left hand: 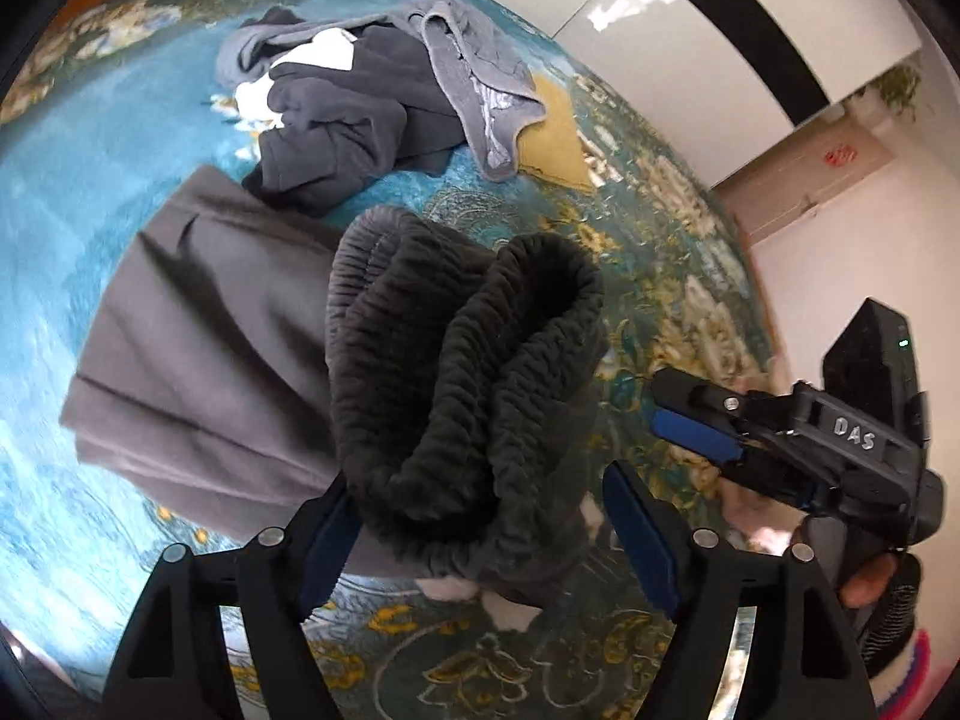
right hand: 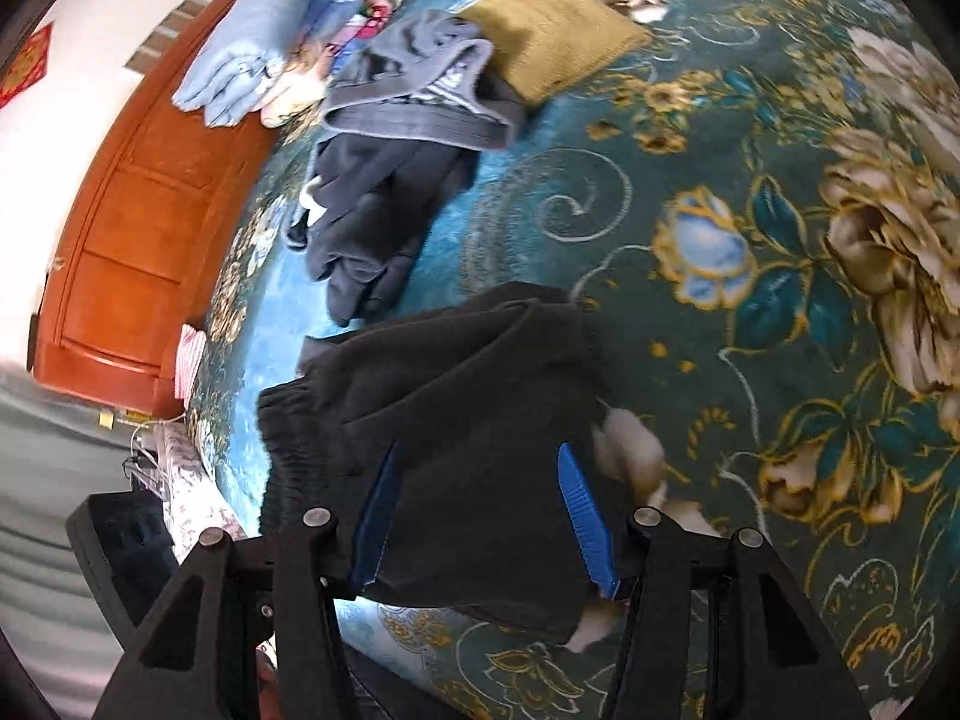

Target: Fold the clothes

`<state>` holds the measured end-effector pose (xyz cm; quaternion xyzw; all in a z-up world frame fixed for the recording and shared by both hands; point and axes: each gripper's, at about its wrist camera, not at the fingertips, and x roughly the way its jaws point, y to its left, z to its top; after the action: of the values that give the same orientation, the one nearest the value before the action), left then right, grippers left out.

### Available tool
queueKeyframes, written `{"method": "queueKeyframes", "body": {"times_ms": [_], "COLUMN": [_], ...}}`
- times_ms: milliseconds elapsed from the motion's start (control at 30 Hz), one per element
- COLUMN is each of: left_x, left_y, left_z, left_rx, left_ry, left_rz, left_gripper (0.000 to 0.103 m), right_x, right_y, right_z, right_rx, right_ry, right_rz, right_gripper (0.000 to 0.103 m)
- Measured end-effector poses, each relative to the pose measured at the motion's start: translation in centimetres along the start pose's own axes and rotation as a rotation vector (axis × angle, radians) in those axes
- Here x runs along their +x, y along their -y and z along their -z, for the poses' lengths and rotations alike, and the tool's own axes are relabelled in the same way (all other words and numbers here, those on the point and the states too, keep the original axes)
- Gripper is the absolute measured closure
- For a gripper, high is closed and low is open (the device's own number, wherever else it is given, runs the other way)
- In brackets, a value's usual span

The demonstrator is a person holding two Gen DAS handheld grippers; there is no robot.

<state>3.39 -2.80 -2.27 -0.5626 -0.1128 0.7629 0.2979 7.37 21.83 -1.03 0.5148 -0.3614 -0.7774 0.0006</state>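
Note:
Dark grey fleece trousers [left hand: 198,324] lie flat on the bed, with the elastic waistband [left hand: 468,384] bunched up in a thick roll. My left gripper [left hand: 483,540] stands wide open around that roll. Its left pad [left hand: 327,546] touches the cloth and its right pad [left hand: 639,534] stays clear of it. In the right wrist view the same trousers [right hand: 456,396] lie between and below the open fingers of my right gripper [right hand: 480,516], and pale lining [right hand: 630,450] pokes out at their right edge. In the left wrist view the right gripper [left hand: 690,420], in a hand, hovers just right of the waistband.
A heap of dark and grey clothes [left hand: 372,96] lies farther up the floral teal bedspread [left hand: 660,210], beside a folded mustard cloth [right hand: 558,30]. Folded light-blue bedding [right hand: 258,42] rests by the orange wooden headboard [right hand: 138,240]. The bed's edge drops away at the left [right hand: 198,420].

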Motion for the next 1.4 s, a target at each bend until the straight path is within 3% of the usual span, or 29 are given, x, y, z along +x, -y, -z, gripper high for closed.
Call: {"method": "queueKeyframes", "body": {"times_ms": [67,167,267,433,533,700,867,1100,1267,1400], "left_x": [0.2,-0.2,-1.5,-6.7,-8.9,-6.7,-4.3,-5.9,-5.1,-2.5], "left_y": [0.3,0.4,0.5,-0.4,-3.5,-11.4,-16.7,-15.5,-16.6,-20.3], "left_z": [0.0,0.2,-0.1,-2.3,-3.4,-2.6,0.1,-1.9,-3.4,-1.4], "left_rx": [0.016,0.03,0.028,-0.021,-0.109,-0.339,-0.536,-0.481,-0.481,-0.639], "left_ry": [0.009,0.03,0.062,0.207,0.282,0.234,0.222,0.279,0.241,0.211], "left_rz": [-0.039,-0.054,-0.012,0.107,0.142,0.123,0.181,0.258,0.212,0.217], "left_gripper": [0.047,0.057,0.064,0.066,0.066,0.066,0.065,0.066,0.065,0.065], "right_x": [0.0,0.1,0.4,-0.6,-1.2,0.0,1.6,4.2,5.0,6.2], "right_y": [0.5,0.9,1.1,1.2,0.9,-1.1,-4.4,-8.5,-10.9,-12.9], "right_z": [-0.2,-0.3,-0.1,-0.1,-0.3,-0.1,0.7,2.4,2.1,1.4], "right_rx": [0.015,0.027,0.029,0.029,0.014,-0.039,-0.15,-0.27,-0.316,-0.379], "right_ry": [0.003,-0.002,-0.007,0.03,0.055,0.031,-0.005,-0.073,-0.073,-0.053], "right_rz": [-0.002,-0.01,-0.02,-0.038,-0.042,-0.06,-0.071,-0.097,-0.115,-0.12], "right_gripper": [0.048,0.048,0.048,0.048,0.048,0.048,0.048,0.048,0.048,0.048]}}
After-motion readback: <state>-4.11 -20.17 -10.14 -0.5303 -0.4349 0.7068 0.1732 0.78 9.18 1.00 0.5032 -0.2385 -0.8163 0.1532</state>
